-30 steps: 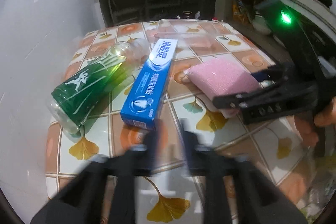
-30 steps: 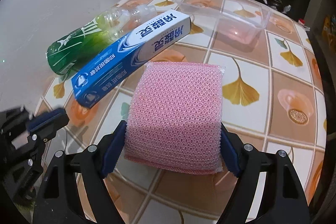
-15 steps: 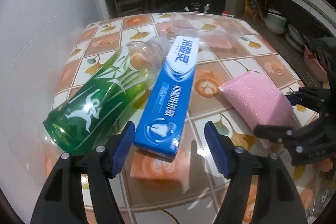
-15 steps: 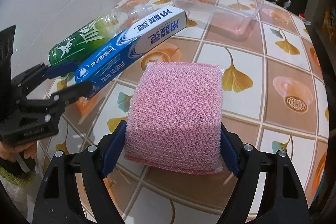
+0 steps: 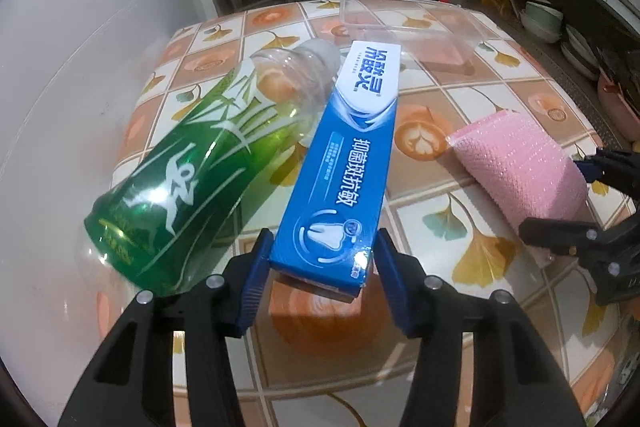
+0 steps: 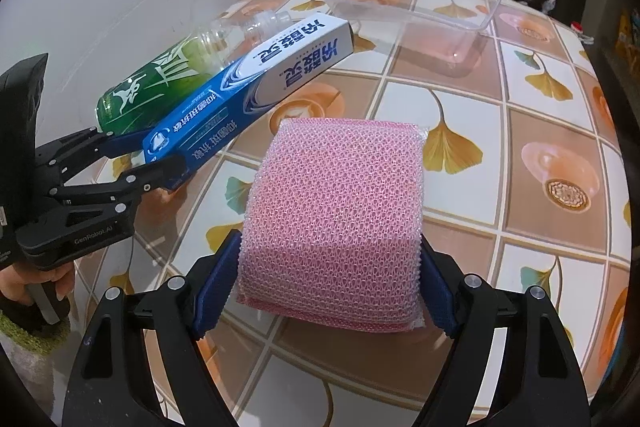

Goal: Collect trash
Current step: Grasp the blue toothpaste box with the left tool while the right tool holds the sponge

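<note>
Now clamped: left tongs [image 5: 322,269] on the toothpaste box [image 5: 344,163], jaws just closed onto its near end; right tongs [image 6: 330,281] squeezing the pink sponge [image 6: 336,219].

Likely light and stiff-walled but hollow, that cardboard box, so prone to denting under a hard squeeze and to drooping when held by one end; better gripped across its narrow sides further along. Sponge soft, springy, light, hard to drop. Resting against the box's left side on the tiled surface [image 5: 452,115], a green plastic bottle [image 5: 192,183], round and apt to roll once the box lifts. Beyond both, a clear plastic tub [image 6: 420,7], empty, nothing blocking the way to it.
</note>
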The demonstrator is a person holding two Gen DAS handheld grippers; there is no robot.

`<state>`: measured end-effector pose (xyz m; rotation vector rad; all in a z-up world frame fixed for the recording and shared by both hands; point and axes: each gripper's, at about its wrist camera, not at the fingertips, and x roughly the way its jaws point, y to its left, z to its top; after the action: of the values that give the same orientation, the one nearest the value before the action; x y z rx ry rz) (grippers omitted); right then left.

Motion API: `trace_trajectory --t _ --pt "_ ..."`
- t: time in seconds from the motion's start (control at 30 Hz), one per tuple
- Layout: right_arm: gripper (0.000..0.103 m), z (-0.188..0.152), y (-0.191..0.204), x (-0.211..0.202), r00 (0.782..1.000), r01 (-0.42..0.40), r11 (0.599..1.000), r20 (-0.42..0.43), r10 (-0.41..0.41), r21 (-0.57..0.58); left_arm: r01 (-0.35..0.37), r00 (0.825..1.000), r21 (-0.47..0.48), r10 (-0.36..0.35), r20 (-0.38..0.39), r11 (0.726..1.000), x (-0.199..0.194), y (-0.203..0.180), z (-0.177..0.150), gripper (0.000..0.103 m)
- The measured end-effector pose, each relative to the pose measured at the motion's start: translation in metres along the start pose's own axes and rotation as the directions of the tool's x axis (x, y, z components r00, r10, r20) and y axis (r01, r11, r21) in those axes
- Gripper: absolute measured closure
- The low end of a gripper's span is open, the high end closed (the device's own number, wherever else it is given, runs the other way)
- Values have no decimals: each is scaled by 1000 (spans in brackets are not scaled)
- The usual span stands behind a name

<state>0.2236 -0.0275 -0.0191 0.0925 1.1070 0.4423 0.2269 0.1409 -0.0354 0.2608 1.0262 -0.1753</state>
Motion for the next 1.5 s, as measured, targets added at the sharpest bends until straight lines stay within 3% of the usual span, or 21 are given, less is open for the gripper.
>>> trace_trajectory --t 0.17,0.37,0.5,0.67,0.73,1.0,1.17,1.27,1.43,1.5 --pt "27 -10 1 -11 1000 -5 1000 3 5 -4 6 1000 -1 -6 -27 1000 -20 -9 -21 53" --pt "27 -38 10 -26 999 -21 999 -26 21 -30 121 990 -21 -122 -68 992 -62 -25 -65 53" --pt "27 -60 17 -36 998 -37 998 -49 35 -43 211 971 -34 -213 -108 977 -81 -36 -87 53" --pt "27 -82 21 -48 997 -42 998 -62 39 -46 366 919 -66 -371 -130 928 -103 -50 -103 51" --pt "27 -86 20 -50 998 -31 999 -63 28 -38 394 909 -80 -401 -110 915 -108 -51 -99 45" --pt "27 -92 7 -64 999 -8 1000 -34 9 15 305 952 -45 -306 -28 951 -107 -39 -64 35" --pt "27 -91 3 -66 1000 -13 999 -21 13 36 242 967 -22 -243 -79 970 -74 -41 -50 36" --pt "27 -91 4 -66 1000 -15 999 -18 15 36 236 966 -1 -235 -104 972 -62 -46 -49 37" --pt "27 -91 4 -66 1000 -22 999 -14 22 40 260 957 -29 -262 -124 965 -57 -45 -56 57" --pt "27 -91 5 -67 1000 -22 999 -13 22 37 282 950 -53 -287 -121 958 -60 -45 -61 57"
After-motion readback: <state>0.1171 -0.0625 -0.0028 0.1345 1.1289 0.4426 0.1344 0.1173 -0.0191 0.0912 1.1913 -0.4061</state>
